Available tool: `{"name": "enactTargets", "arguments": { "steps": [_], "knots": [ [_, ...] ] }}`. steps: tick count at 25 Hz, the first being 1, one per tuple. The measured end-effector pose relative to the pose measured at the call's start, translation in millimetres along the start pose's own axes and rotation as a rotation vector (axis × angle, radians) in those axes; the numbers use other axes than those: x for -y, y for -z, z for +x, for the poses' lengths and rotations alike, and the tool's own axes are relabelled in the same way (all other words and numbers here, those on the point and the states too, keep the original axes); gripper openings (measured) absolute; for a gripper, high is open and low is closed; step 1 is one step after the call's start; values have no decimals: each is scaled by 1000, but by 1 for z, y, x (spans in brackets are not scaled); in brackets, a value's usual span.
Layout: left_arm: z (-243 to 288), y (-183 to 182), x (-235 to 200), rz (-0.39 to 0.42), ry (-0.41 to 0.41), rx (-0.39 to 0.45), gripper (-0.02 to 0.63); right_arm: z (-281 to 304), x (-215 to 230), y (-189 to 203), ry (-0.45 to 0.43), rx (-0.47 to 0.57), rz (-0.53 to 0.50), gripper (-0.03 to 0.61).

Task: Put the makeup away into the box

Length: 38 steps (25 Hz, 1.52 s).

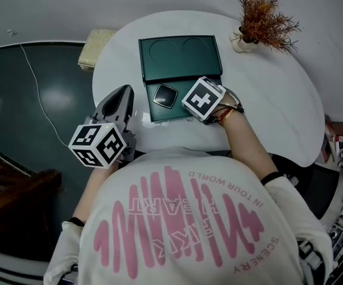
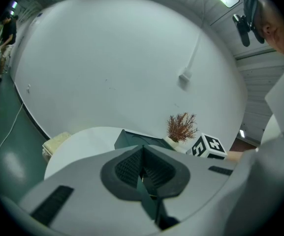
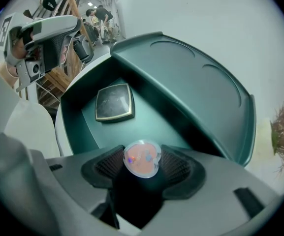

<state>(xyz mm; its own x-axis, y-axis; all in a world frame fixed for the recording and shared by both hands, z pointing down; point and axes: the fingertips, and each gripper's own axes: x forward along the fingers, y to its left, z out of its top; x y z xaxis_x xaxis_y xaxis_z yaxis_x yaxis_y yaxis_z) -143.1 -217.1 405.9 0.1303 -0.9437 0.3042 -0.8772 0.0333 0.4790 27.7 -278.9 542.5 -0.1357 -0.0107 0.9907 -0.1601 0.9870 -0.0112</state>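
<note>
A dark green box (image 1: pixel 180 58) lies open on the round white table (image 1: pixel 266 105), its lid folded back. A square black compact (image 1: pixel 165 95) rests in the box's tray. My right gripper (image 1: pixel 202 104) points straight down over the tray's right part. It is shut on a small clear heart-shaped compact with pink inside (image 3: pixel 142 159), which hangs above the tray floor (image 3: pixel 146 117), near the black compact (image 3: pixel 113 102). My left gripper (image 1: pixel 122 95) hovers at the table's left edge, beside the box, jaws together and empty (image 2: pixel 142 166).
A dried orange plant in a white vase (image 1: pixel 260 19) stands at the table's far right. A pale yellow cushion (image 1: pixel 97 45) sits beyond the table's left edge. A white cable (image 1: pixel 37 94) runs over the dark floor at left.
</note>
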Motion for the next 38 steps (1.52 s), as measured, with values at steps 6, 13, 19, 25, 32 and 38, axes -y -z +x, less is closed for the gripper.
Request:
{"name": "enactTargets", "arguments": {
  "steps": [6,13,19,25,32,38],
  "knots": [
    [-8,-1,-3,16,-2,-20,2,-1,-1,3,-4,-1,-1,243],
    [-16,-1,-7,20,-4,-34,2,-2,2,2,31,-9,20,267],
    [-17,-4,-1,31,12,-21,2,-11,1,-3,12,90,111,267],
    [-16,6,8,24,37,-35,2,-32,14,-3,30,221,227,268],
    [-10,7,28,27,79,-38,2,-62,17,1,22,434,398,267],
    [-3,-1,45,59,149,-39,2,-95,33,14,108,646,609,193]
  ]
}}
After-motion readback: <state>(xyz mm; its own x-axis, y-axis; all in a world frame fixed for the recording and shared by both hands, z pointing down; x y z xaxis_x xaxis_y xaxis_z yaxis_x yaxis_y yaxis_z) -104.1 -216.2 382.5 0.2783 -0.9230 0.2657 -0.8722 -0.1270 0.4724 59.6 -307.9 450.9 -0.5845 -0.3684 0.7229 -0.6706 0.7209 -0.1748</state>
